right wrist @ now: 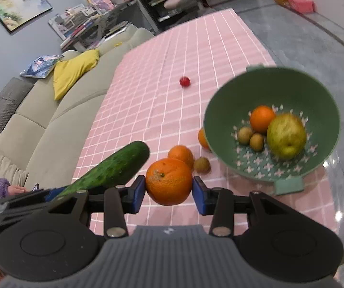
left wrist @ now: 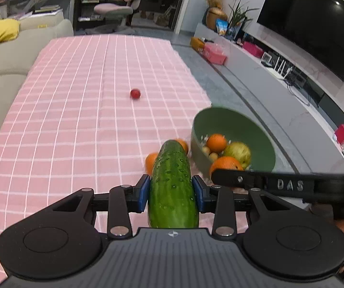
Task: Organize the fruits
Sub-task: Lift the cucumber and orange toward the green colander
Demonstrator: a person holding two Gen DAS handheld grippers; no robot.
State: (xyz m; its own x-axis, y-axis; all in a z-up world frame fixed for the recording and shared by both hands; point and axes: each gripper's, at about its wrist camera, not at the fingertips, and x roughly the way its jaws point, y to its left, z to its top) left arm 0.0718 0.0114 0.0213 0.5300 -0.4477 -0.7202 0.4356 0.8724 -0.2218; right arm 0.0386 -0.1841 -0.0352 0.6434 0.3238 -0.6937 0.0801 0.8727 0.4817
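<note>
- Fruits: a green colander bowl (right wrist: 224, 110) on the pink checked cloth (right wrist: 191, 48) of the desk holds one orange (right wrist: 262, 118), a yellow-green apple (right wrist: 286, 135) and two small brownish fruits (right wrist: 245, 135).
- Loose fruit: a second orange (right wrist: 181, 154) and a small brown fruit (right wrist: 202, 165) lie on the cloth just beside the bowl; a third orange (right wrist: 202, 139) shows partly behind the bowl's rim.
- Small red fruit (left wrist: 135, 93): alone on the cloth, well apart from the bowl.
- Left claw (left wrist: 171, 193): its blue pads (left wrist: 144, 192) are clamped on a cucumber (left wrist: 172, 184), which points forward along the fingers, held above the cloth, just left of the bowl.
- Right claw (right wrist: 169, 193): its blue pads (right wrist: 139, 192) press both sides of a large orange (right wrist: 169, 181), held above the cloth, near the bowl.
- Surroundings: a beige sofa (right wrist: 51, 124) with a yellow cushion (right wrist: 73, 72) runs along the desk's left side; a television (left wrist: 316, 24) hangs on the right wall.
</note>
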